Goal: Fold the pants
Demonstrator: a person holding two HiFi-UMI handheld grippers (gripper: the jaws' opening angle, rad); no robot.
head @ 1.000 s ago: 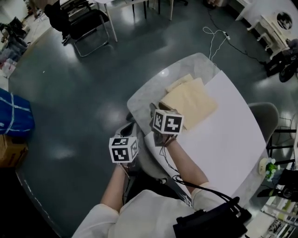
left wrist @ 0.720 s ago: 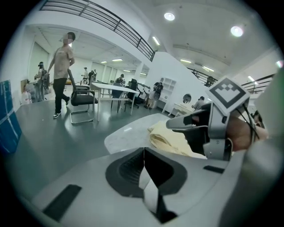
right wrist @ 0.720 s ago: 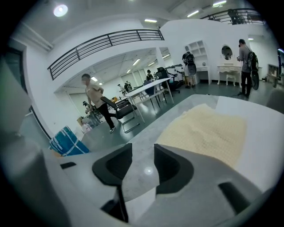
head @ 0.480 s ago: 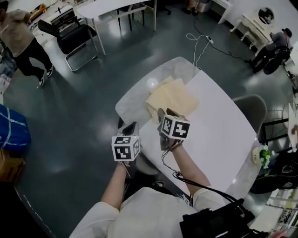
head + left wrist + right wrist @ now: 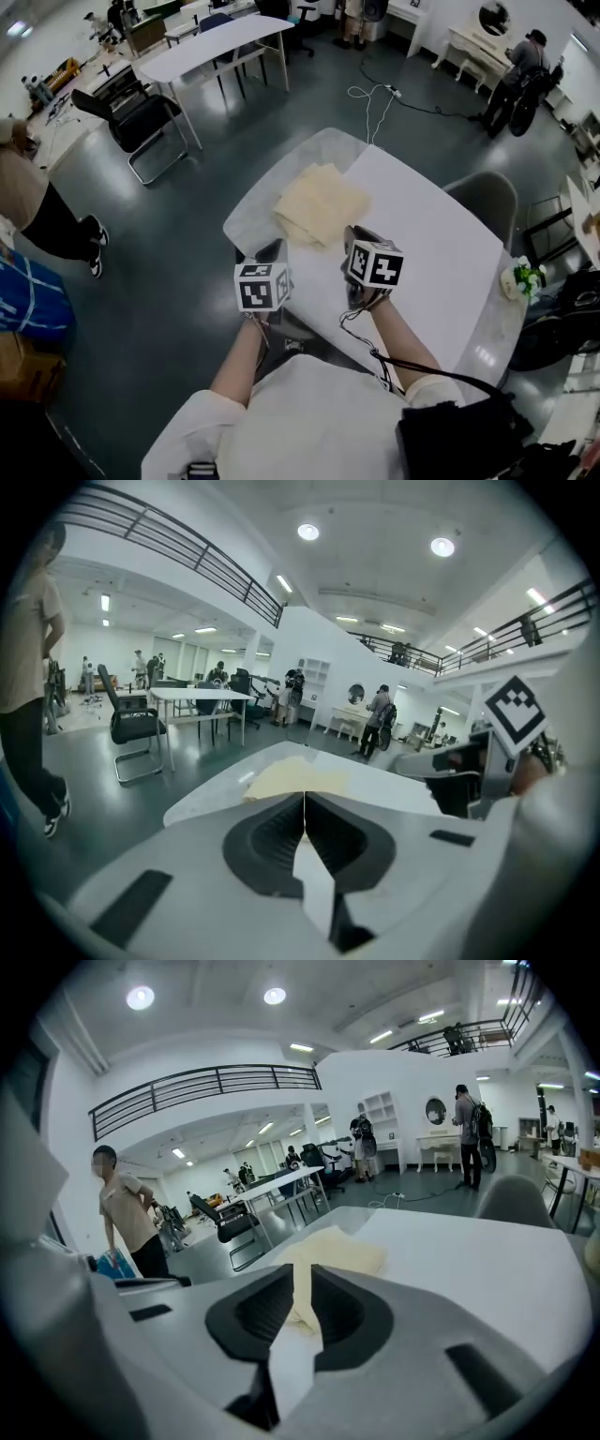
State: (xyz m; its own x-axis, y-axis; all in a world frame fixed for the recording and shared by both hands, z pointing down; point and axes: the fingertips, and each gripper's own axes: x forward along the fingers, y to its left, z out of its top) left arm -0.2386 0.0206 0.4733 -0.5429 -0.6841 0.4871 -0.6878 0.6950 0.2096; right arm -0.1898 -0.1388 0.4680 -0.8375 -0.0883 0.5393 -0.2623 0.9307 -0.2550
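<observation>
Near the table, left tool jaws together, right tool closing empty, both withdrawn from pants.

**Legible text, brands, numbers:** none can be read in any view.

**Coded signs:**
- Left marker cube, mounted on the left tongs. Its faces carry black-and-white square patterns, with no letters or digits.
- Right marker cube, mounted on the right tongs. It carries the same kind of black-and-white square patterns. One face also shows in the left gripper view, and it has no lettering either.

**Background:** anything on the distant furniture and walls is too small and blurred to tell whether it bears print.
</observation>
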